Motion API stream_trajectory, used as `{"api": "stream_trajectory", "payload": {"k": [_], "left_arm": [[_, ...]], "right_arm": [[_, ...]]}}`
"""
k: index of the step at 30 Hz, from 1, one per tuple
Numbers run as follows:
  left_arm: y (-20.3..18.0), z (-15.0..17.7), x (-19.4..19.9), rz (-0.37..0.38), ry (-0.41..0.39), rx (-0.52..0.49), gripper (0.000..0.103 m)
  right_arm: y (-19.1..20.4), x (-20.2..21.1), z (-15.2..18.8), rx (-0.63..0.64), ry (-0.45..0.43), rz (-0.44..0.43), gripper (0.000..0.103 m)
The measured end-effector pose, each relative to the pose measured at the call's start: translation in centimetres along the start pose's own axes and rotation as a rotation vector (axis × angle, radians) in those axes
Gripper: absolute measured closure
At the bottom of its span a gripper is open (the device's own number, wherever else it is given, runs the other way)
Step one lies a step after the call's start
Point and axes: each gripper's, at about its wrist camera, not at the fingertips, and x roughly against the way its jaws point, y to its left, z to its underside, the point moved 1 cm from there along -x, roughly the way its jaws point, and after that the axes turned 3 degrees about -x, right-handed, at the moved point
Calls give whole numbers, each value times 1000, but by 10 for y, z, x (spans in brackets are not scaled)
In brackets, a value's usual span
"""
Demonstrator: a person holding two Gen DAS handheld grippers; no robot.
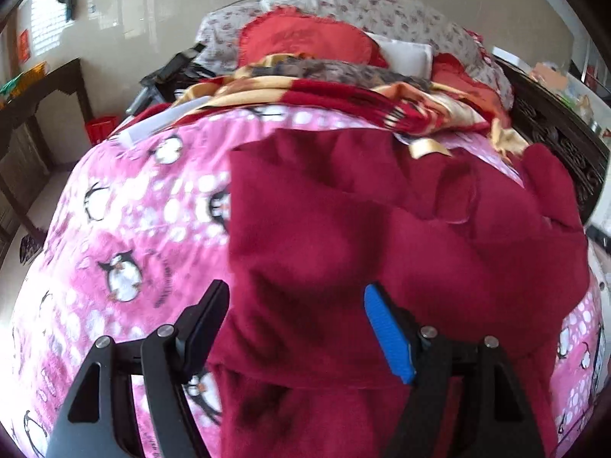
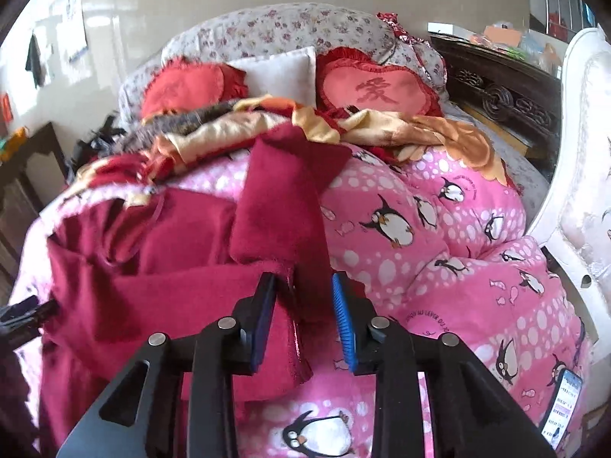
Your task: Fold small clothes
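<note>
**Folding the red garment: barely begun**

Working over the bed, I have a dark red fleecy garment spread in loose bunches on the pink penguin-print quilt. My left hand-held gripper hangs above the near part of the cloth with its jaws wide apart and nothing between them. My right hand-held gripper is narrower, and a hemmed edge of the same garment stands in the gap beside the black finger; the jaws do not look clamped, so I judge the edge is lined up rather than gripped.

As for progress, one long strip that may be a sleeve lies tossed up toward the far side, and the body is rumpled, with no clean crease that I can see. I judge the folding is at its start: the cloth needs flattening, the sleeves brought in, then the body doubled. A gold and red blanket is heaped behind it.
</note>
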Motion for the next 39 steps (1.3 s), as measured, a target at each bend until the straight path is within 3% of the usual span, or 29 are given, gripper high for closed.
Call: {"api": "stream_trajectory", "payload": {"k": [4,7,10,13,15,16,17,20,24,26,30,33,36,39], "left_arm": [[-26,6,-19,27,68,-77,26],[-46,13,-35,-4,110,-158,26],[-49,16,-38,-20,97,-166,25],[-46,13,-41,-1,109,-139,24],[-45,13,-41,6,114,-136,24],[-45,13,-41,7,114,-140,24],[-44,14,-39,7,115,-142,24],[-43,13,-37,12,119,-139,24],[-40,14,-32,24,120,-119,24],[-40,15,-30,23,120,-122,24],[-41,17,-23,16,118,-133,24],[-41,18,-18,8,113,-132,24],[-42,18,-15,4,111,-122,24],[-45,17,-11,13,109,-109,24]], "right_arm": [[5,-6,-19,-11,-19,-3,90],[10,-24,-32,-16,24,-33,72],[22,-43,-36,14,74,-77,71],[20,-61,-37,31,100,-28,71],[12,-70,-38,0,126,-66,71],[8,-75,-37,-13,151,-111,81],[3,-75,-37,-22,160,-147,103],[-17,-49,-35,-61,79,-127,103],[-74,-8,-24,-252,-10,-101,103],[-107,0,-6,-357,3,-63,103],[-154,-5,36,-458,151,83,95],[-170,13,42,-456,105,163,95],[-159,23,29,-381,71,83,94],[-132,20,14,-273,46,47,87]]}}
